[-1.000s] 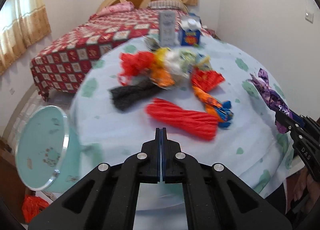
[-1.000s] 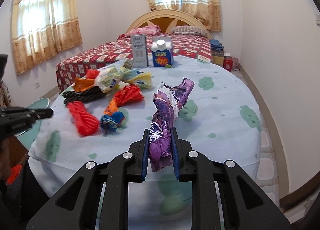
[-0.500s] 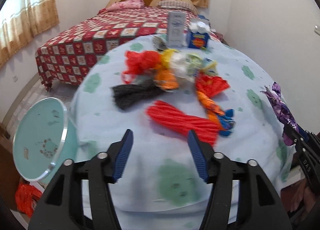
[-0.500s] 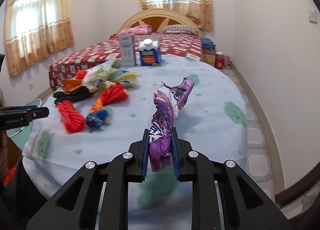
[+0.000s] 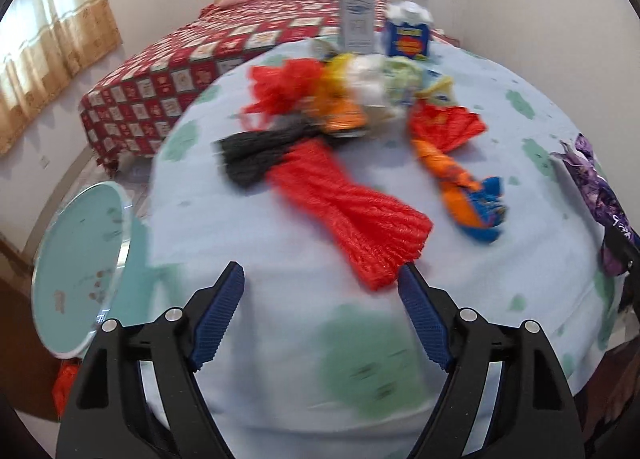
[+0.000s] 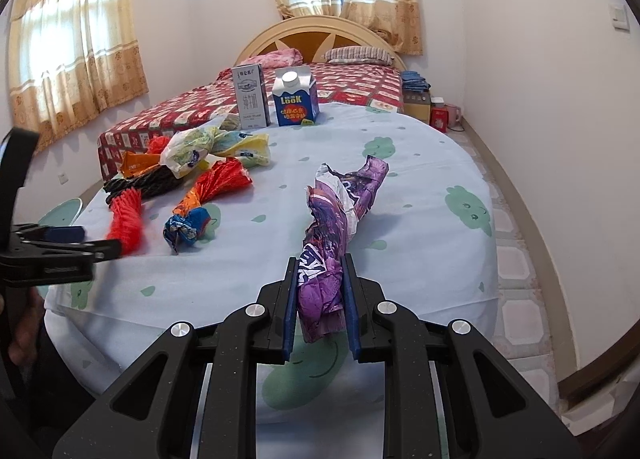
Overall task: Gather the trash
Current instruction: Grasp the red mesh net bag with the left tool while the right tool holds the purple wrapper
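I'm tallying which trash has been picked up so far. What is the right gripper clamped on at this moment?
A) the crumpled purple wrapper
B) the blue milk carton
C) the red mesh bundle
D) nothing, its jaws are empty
A: in the right wrist view the right gripper has its blue pads pressed on the crumpled purple wrapper, whose far end sticks out over the table.

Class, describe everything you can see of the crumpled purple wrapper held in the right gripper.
The crumpled purple wrapper looks like thin printed plastic or foil, twisted into a long rumpled strip with white lettering and a white inner side showing near its far end. The right gripper is shut on its lower end, blue pads pressing both sides. It sticks out forward over the pale blue tablecloth; whether its far end touches the cloth is unclear.
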### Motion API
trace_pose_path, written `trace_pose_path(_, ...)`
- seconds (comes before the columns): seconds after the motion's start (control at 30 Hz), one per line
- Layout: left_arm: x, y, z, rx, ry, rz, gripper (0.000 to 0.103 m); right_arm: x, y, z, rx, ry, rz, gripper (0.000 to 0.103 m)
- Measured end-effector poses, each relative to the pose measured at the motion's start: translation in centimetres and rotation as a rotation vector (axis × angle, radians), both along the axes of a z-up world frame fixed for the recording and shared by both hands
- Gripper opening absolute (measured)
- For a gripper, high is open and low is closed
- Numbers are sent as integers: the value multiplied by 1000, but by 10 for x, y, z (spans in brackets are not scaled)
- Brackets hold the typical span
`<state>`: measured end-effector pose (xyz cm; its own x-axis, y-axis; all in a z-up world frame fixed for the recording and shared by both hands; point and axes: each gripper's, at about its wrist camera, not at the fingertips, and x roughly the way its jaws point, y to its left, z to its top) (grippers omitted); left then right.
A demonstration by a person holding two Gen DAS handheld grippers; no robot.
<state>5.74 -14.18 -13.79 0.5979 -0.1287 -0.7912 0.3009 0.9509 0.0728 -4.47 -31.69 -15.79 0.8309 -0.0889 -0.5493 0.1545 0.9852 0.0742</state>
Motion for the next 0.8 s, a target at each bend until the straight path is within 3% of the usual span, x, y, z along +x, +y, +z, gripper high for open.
trace_pose_path(0.17,0,39,10,26,-40,57,78,0,8,1,-13,0,17,21)
trace_pose_path(0.3,-1,52,15,-6,-35,82,78,1,10,1,-21,2,17,21)
trace_pose_path(0.5,-13,36,28,-62,-60,72,78,1,10,1,-17,-2,16,21)
trace_pose_path(0.67,-9,12,18,-52,-40,36,77,2,10,1,-15,-5,14,21)
trace_pose_path(0.7,-8,9,16,-46,-45,36,75,2,10,1,-14,-5,14,21)
trace_pose_path(0.8,5,4,3,-52,7,6,38,1,10,1,-17,-6,16,21)
